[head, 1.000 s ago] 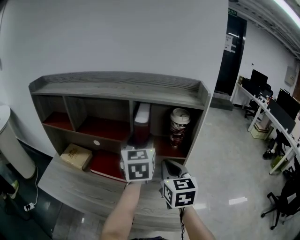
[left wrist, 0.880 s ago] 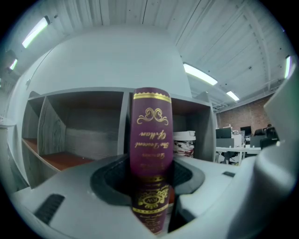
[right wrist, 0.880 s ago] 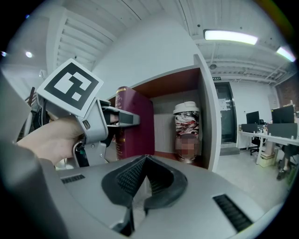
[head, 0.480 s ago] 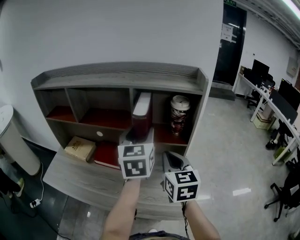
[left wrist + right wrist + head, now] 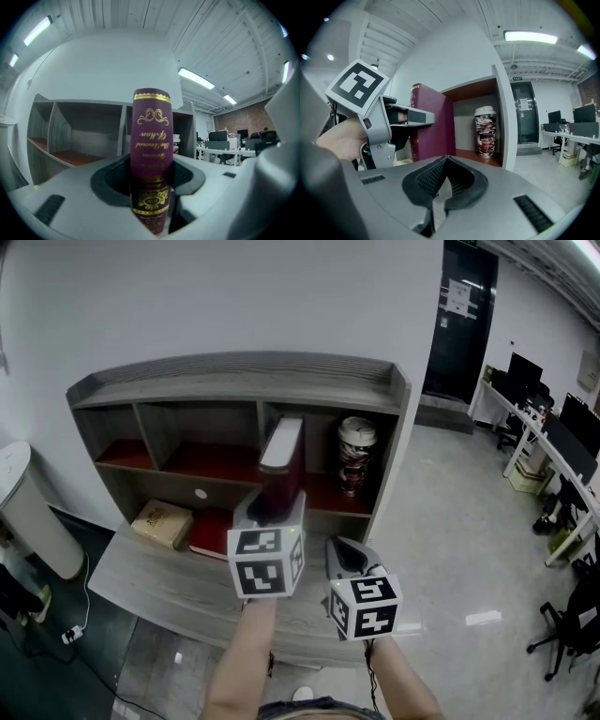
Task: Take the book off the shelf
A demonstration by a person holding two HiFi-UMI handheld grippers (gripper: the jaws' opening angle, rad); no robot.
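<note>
A thick maroon book [image 5: 281, 465] with gold lettering on its spine [image 5: 151, 136] leans out of the grey shelf unit's [image 5: 234, 390] right-middle compartment. My left gripper [image 5: 267, 514] is shut on the lower part of its spine, and the book fills the gap between the jaws in the left gripper view [image 5: 151, 187]. In the right gripper view the book [image 5: 431, 126] and the left gripper [image 5: 401, 117] show to the left. My right gripper [image 5: 342, 561] hangs just right of the left one, in front of the shelf, shut with nothing between its jaws [image 5: 440, 192].
A patterned lidded cup [image 5: 354, 457] stands right of the book in the same compartment. A tan box [image 5: 161, 523] and a flat red book [image 5: 208, 532] lie on the lower ledge. A white bin [image 5: 28, 521] stands at the left; office desks and chairs lie at the right.
The left gripper has drawn the maroon book outward from its compartment, and the book now tilts toward me. The right gripper has hardly moved.
</note>
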